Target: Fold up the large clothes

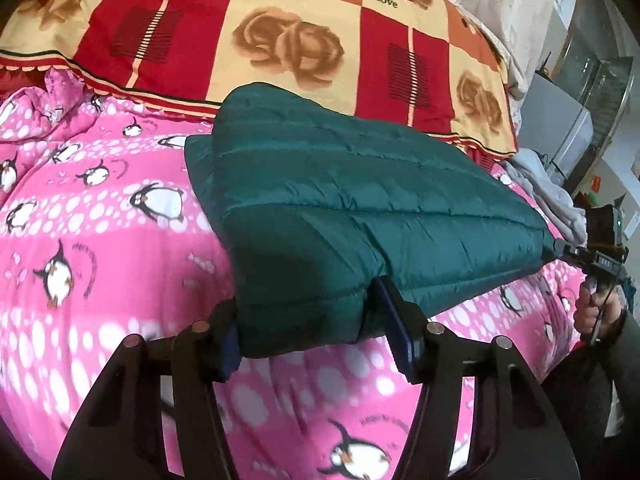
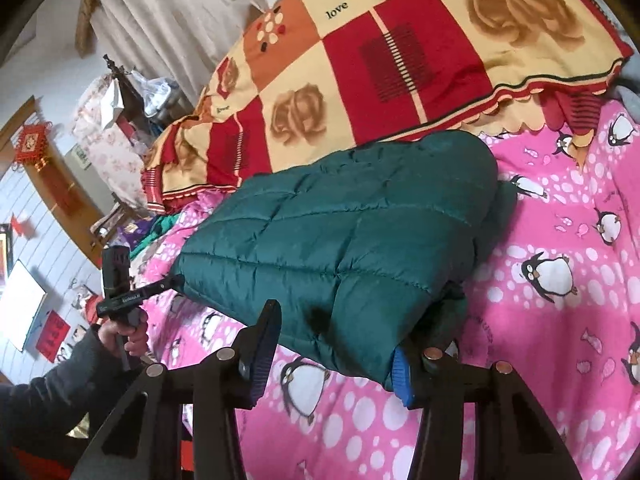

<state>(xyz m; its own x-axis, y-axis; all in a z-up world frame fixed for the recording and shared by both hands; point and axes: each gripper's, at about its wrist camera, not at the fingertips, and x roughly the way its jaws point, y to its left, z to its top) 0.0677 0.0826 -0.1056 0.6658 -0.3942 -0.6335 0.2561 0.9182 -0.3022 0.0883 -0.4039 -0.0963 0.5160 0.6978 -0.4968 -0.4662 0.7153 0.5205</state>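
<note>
A dark green quilted puffer jacket (image 1: pixel 340 208) lies folded over on the pink penguin bedspread (image 1: pixel 100 240); it also shows in the right wrist view (image 2: pixel 340 232). My left gripper (image 1: pixel 304 332) is shut on the jacket's near corner, the padding bunched between its fingers. My right gripper (image 2: pixel 336 344) is shut on the other near corner and holds that edge a little above the bed. In the left wrist view the right gripper (image 1: pixel 560 246) pinches the jacket's right tip. In the right wrist view the left gripper (image 2: pixel 172 280) pinches the left tip.
A red, orange and cream rose-patterned quilt (image 1: pixel 288 36) is heaped behind the jacket. Grey clothes (image 1: pixel 548 188) lie at the bed's right edge beside a cabinet (image 1: pixel 560 128). Beyond the bed's other side are a curtain (image 2: pixel 168 12), cluttered furniture and a door (image 2: pixel 52 184).
</note>
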